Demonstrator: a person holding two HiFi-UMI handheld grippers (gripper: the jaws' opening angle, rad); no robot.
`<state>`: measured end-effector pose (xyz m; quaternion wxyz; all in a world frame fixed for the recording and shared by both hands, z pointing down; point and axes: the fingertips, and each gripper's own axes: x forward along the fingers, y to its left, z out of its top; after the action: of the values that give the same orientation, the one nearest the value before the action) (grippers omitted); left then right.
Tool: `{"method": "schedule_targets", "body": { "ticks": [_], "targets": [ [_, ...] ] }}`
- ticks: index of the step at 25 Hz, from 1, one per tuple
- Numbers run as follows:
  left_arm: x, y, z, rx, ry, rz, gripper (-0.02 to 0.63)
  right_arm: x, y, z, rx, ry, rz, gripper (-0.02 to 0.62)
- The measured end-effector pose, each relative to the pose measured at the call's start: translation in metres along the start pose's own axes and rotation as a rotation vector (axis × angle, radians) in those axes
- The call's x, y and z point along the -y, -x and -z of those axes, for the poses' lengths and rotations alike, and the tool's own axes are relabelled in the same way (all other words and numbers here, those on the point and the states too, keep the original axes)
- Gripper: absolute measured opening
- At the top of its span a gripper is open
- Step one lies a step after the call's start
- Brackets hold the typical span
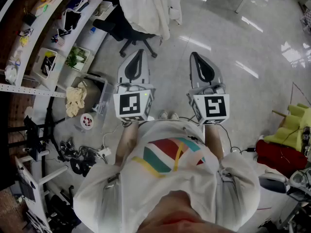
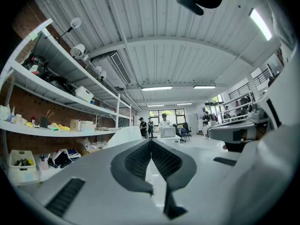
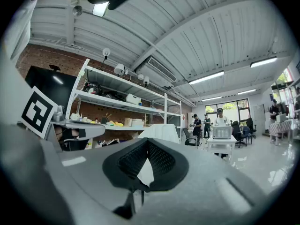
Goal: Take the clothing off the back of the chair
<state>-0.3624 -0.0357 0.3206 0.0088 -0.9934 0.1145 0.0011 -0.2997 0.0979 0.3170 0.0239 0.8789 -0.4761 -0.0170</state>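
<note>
— Polished floor (image 1: 243, 96) underfoot. Which step?
— Approach. Left gripper (image 1: 139, 53) and right gripper (image 1: 195, 56) are both closed on nothing, held level.
— The clothing?
— White clothing (image 1: 148, 6), possibly a jacket, drapes the chair (image 1: 119, 29) ahead. Next: step closer and open the jaws.

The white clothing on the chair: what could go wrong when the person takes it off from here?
1. The left gripper and the right gripper are both shut and away from the white clothing; they must open first, or they will only push it.
2. The chair looks like an office chair and may roll or turn when pulled.
</note>
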Motion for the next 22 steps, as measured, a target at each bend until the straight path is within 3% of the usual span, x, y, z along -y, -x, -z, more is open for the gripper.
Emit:
{"method": "schedule_targets", "body": {
  "ticks": [14,22],
  "targets": [
    [-0.008,0.009,-0.002,0.018,0.021,-0.032,0.012,-0.01,-0.006,0.009,-0.023,-0.004,-0.048,0.003],
    [0.004,0.008,-0.007,0.047,0.022,-0.04,0.012,0.001,0.004,0.01,0.005,-0.061,-0.093,0.003]
  ]
}}
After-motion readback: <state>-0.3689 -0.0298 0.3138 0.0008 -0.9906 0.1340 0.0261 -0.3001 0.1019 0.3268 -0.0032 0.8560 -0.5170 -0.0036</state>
